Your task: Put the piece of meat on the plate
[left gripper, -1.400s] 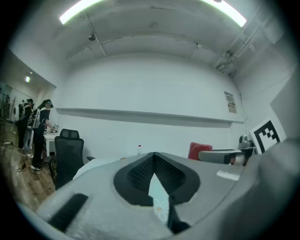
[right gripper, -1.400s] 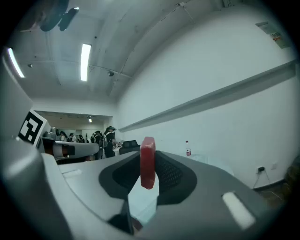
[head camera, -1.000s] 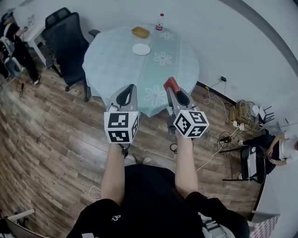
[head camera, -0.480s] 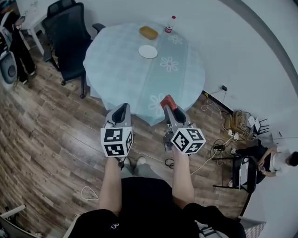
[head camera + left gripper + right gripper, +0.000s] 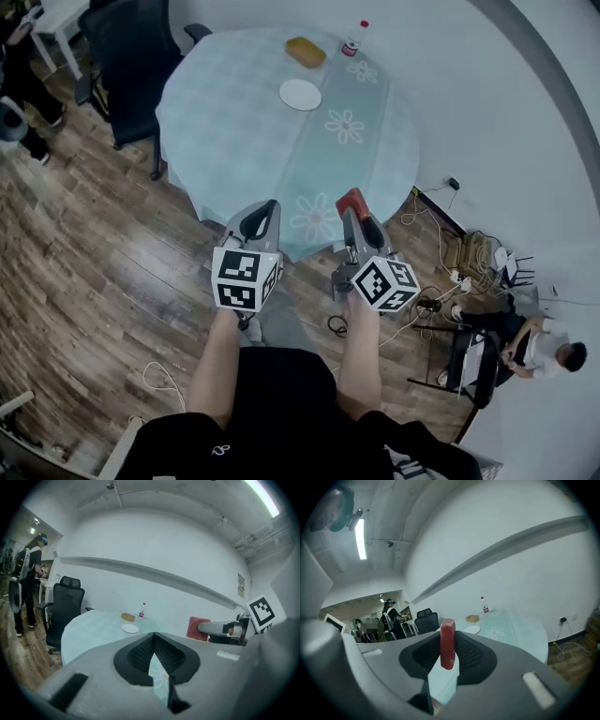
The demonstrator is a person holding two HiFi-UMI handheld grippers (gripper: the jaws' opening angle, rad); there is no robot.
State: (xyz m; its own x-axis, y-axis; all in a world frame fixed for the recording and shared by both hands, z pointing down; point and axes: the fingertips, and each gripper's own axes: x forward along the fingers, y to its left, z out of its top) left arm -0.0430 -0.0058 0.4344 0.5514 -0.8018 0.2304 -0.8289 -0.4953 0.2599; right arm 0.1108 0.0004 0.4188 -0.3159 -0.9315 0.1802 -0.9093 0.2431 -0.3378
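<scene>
My right gripper (image 5: 355,208) is shut on a red slab of meat (image 5: 351,199), which stands upright between the jaws (image 5: 447,641). It hangs over the near edge of the round table (image 5: 234,122) with its pale blue flowered cloth. The white plate (image 5: 300,94) lies empty on the far half of the table, well beyond both grippers, and shows small past the jaws (image 5: 471,629). My left gripper (image 5: 268,208) is level with the right one at the table's near edge. Its jaw tips meet with nothing between them (image 5: 153,637).
A tan basket (image 5: 306,52) and a small bottle (image 5: 353,41) stand behind the plate. A black office chair (image 5: 122,66) is at the table's left. Cables and a seated person (image 5: 539,347) are on the floor at the right. Another person stands at the far left (image 5: 28,583).
Both grippers have dropped a little and still sit at the table's near edge. The right gripper still holds the meat. The head view has shifted, and the table now fills more of it.
</scene>
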